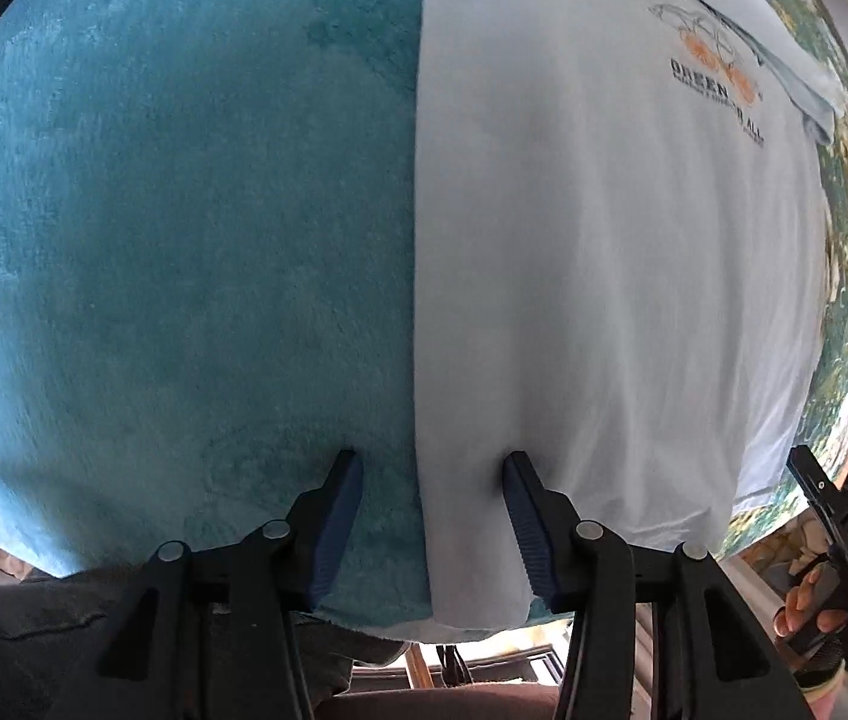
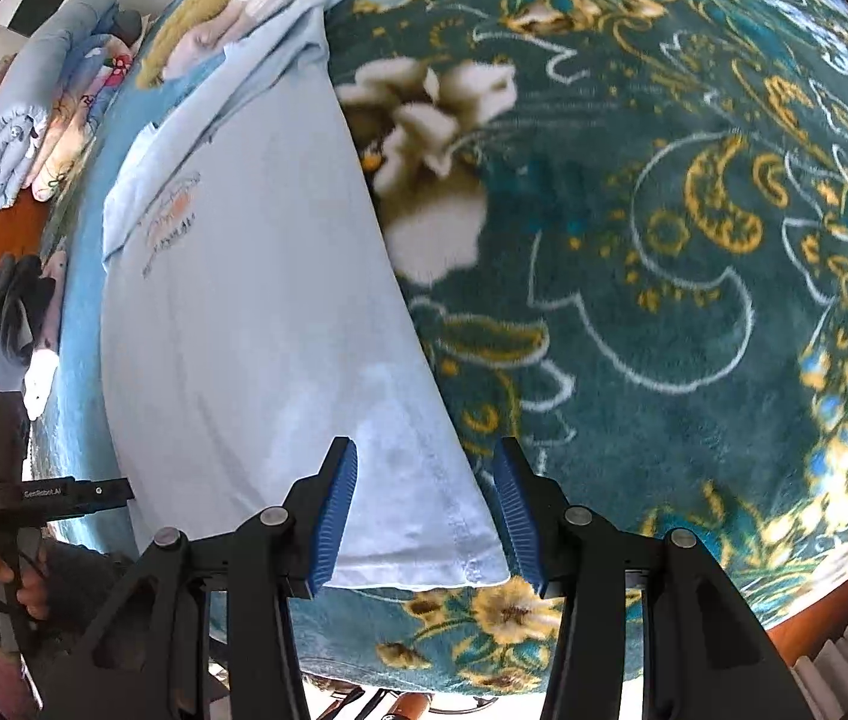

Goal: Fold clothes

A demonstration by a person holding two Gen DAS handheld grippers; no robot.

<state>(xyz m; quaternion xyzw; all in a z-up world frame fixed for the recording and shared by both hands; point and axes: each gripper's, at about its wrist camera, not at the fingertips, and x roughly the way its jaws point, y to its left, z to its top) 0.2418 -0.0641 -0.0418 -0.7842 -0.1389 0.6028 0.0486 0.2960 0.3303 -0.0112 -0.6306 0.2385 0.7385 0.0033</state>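
Left wrist view: the pale blue T-shirt [image 1: 604,276] lies flat as a long narrow panel, print up, on a teal blanket [image 1: 154,240]. The left gripper [image 1: 433,462] stands wide open over the shirt's near left edge, holding nothing.

Right wrist view: the right gripper [image 2: 424,450] is equally spread and empty over the shirt's [image 2: 244,312] near right hem corner. The thin cotton looks light, limp and grippy; the 2 hem corners seem the surest holds.
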